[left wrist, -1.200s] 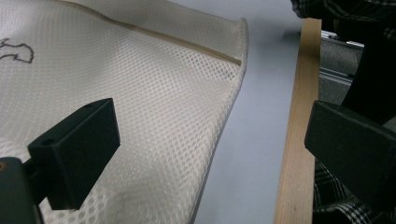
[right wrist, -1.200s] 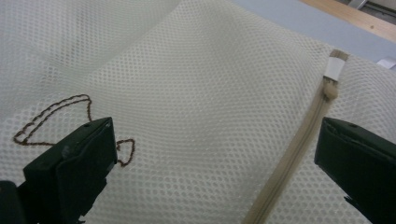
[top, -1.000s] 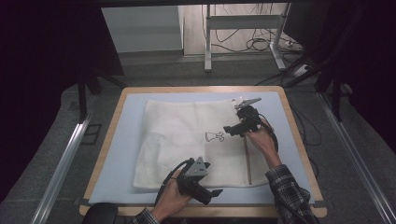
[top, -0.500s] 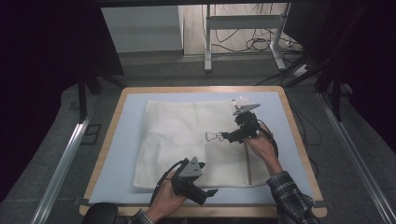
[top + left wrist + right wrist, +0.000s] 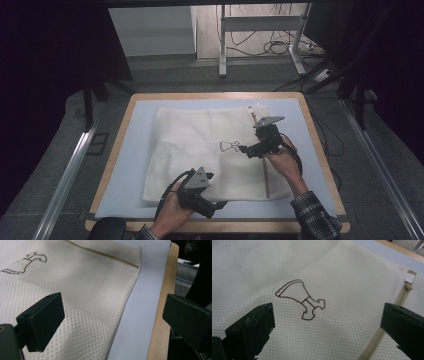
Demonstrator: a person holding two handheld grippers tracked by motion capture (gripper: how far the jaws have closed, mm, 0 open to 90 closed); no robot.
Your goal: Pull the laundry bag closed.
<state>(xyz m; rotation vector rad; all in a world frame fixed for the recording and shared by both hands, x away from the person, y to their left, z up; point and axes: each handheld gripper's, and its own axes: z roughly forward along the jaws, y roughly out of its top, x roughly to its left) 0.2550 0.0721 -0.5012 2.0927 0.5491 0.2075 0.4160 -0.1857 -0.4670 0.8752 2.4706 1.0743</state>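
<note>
A white mesh laundry bag (image 5: 200,135) lies flat on the pale blue mat (image 5: 135,150). A brown stitched dress outline (image 5: 229,146) marks its middle. My right gripper (image 5: 246,151) hovers open just right of that outline, which lies between the wide jaws in the right gripper view (image 5: 300,298). My left gripper (image 5: 216,208) is open at the bag's near edge. In the left gripper view the bag's hem (image 5: 125,302) runs between the jaws, with the left jaw over mesh and the right jaw over the table's edge. Neither gripper (image 5: 113,315) (image 5: 328,322) holds anything.
The bag's beige zip (image 5: 266,175) runs along its right side, ending in a white tab (image 5: 409,277). The mat sits on a wooden-rimmed table (image 5: 320,150). Metal rails (image 5: 70,170) flank the table, and cables (image 5: 270,47) lie on the floor beyond.
The right gripper has come slightly nearer and lower beside the stitched outline. The left gripper has shifted a little to the left along the near edge. The bag has not moved.
</note>
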